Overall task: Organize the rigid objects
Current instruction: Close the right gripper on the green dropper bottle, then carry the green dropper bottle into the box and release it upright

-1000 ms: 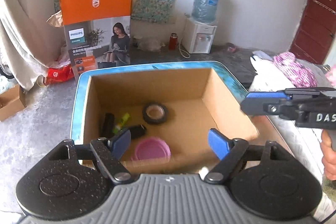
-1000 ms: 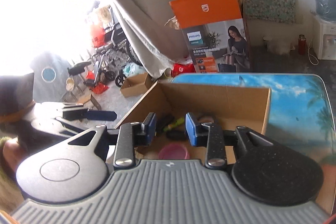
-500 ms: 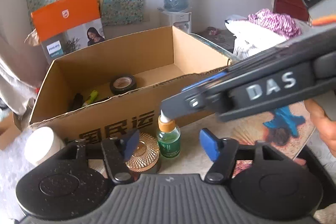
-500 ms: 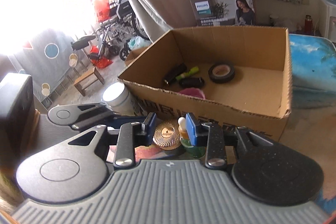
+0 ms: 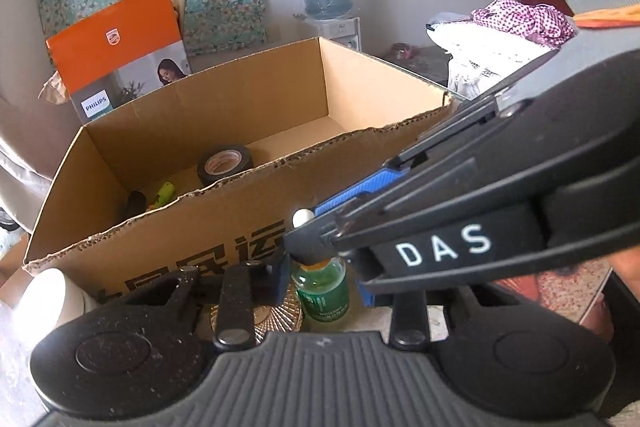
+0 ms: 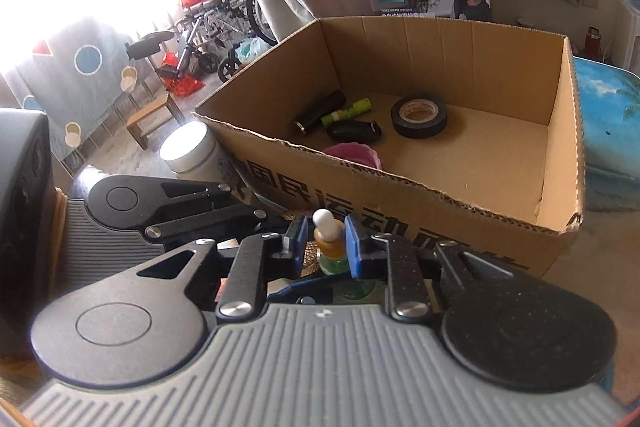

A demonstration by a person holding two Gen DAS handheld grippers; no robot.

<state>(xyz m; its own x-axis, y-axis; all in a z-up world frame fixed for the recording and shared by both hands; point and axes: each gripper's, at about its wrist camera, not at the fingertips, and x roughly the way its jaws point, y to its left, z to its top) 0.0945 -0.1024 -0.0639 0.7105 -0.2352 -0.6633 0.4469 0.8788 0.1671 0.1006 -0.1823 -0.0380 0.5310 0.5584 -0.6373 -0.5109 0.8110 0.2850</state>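
Right hand-held gripper [image 6: 326, 241] astride dropper bottle [image 6: 329, 241]

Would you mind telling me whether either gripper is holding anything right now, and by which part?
Neither has clamped yet. The right gripper brackets the green dropper bottle at its orange neck, with gaps showing; the left gripper is open around its body.

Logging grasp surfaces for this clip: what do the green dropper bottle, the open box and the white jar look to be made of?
Dropper bottle: clear glass or hard plastic, glossy, green liquid showing through; white bulb looks rubbery, matte. Box: corrugated cardboard, matte brown, fluting visible along the torn top edge. White jar: likely plastic, smooth, with the lid shining in the light; cannot confirm.
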